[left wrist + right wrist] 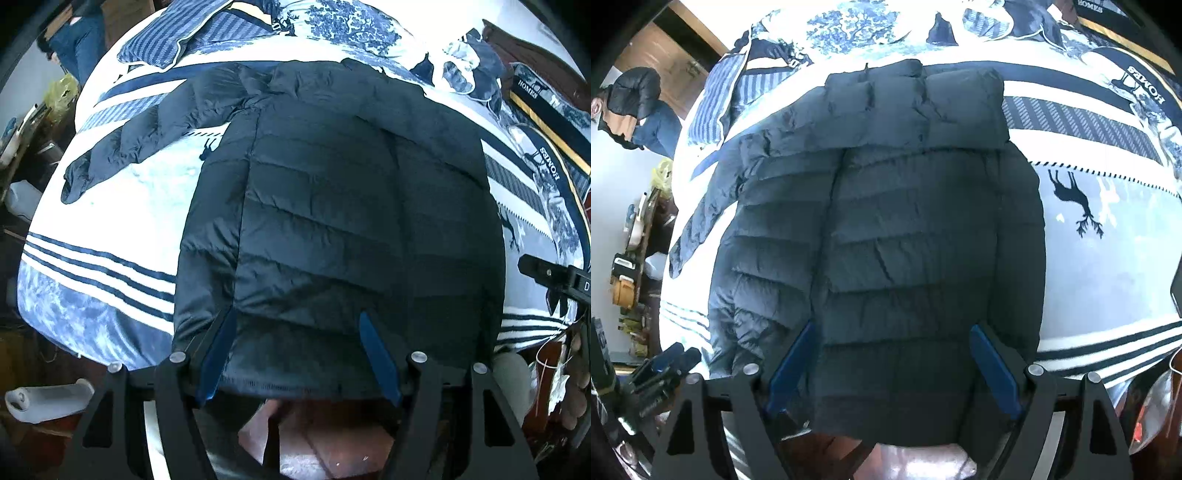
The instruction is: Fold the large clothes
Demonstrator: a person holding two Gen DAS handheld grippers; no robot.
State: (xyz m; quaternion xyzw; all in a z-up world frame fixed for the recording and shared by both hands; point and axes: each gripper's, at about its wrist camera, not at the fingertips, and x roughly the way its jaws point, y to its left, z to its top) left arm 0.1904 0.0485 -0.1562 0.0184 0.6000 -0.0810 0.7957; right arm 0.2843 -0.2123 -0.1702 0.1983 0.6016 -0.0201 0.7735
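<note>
A dark quilted puffer jacket (pixel 332 192) lies flat on the bed, its right side folded over the body, and its left sleeve (pixel 122 147) stretches out to the left. Its hem hangs over the bed's near edge. My left gripper (pixel 299 317) is open, its blue fingers (pixel 221 347) apart over the hem, holding nothing. In the right wrist view the jacket (pixel 886 221) fills the middle, with the hood (pixel 916 99) at the far end. My right gripper (pixel 892 328) is open over the hem, blue fingers (pixel 993 365) wide apart. The left gripper body (pixel 661 373) shows at lower left.
The bed has a blue and white patterned cover (pixel 96 221) with stripes and a deer print (pixel 1075 203). Pillows (pixel 177 40) lie at the far end. A cluttered shelf (pixel 631 266) and a person (pixel 635 107) are at the left. A white bottle (pixel 44 402) lies on the floor.
</note>
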